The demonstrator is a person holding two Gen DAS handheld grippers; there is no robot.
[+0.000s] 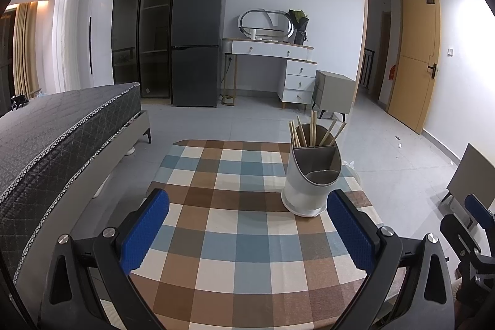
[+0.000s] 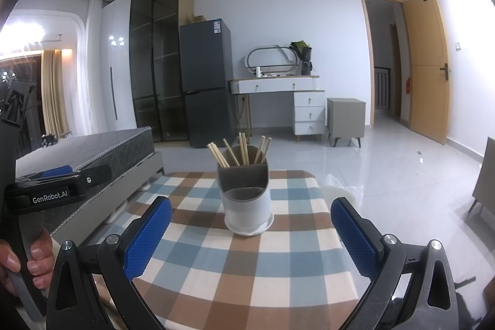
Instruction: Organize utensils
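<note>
The left gripper (image 1: 247,225) was held low over the near part of the checked tablecloth (image 1: 222,237), its blue pads (image 1: 145,231) spread wide and nothing caught between them. The right gripper (image 2: 250,234) was likewise carried with fingers fully parted and empty, aimed straight at the utensil holder (image 2: 247,206). In the right wrist view a hand (image 2: 27,259) was seen wrapped round the grip of the left tool, at the left edge of that view.

The holder was stood upright toward the far right part of the tabletop, on its own white base, well apart from both sets of pads. The chopsticks (image 2: 241,152) were all gathered in its rear, taller compartment, leaning outward against the rim; the two lower front compartments were seen empty. No loose utensil was visible anywhere on the cloth.

It was judged that the sorting was finished or nearly so: with both tools released and pulled back toward the near edge, the holder was left unobstructed, presumably so nothing would be knocked over.
</note>
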